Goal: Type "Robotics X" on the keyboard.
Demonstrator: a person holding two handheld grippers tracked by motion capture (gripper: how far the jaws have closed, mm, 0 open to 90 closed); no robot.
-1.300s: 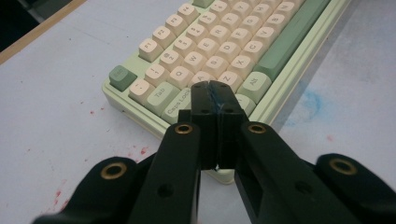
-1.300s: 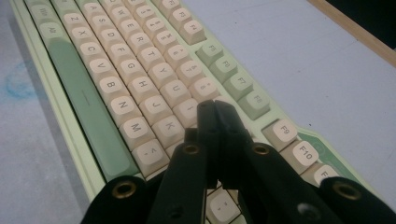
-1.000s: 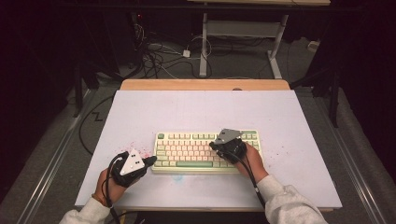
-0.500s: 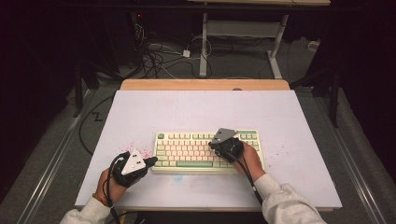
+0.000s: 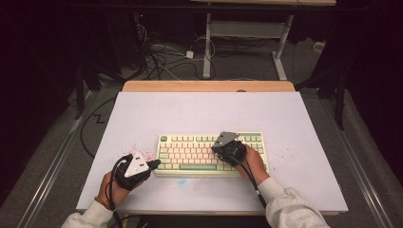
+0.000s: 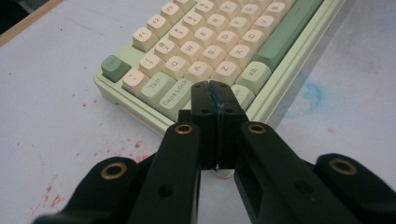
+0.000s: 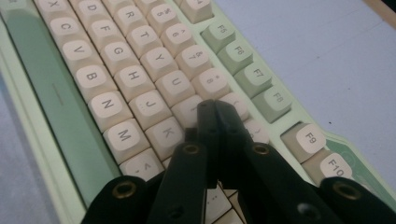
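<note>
Your right gripper [image 5: 227, 145] sits over the keyboard [image 5: 190, 154] at lower centre of the high view, jaws pressed together into one point, likely to poke single keys. Your left gripper [image 5: 153, 165], also pinched together and empty, waits off the keyboard's lower-left corner.

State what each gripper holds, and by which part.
Nothing. The left gripper and right gripper are shut empty at the keyboard.
</note>
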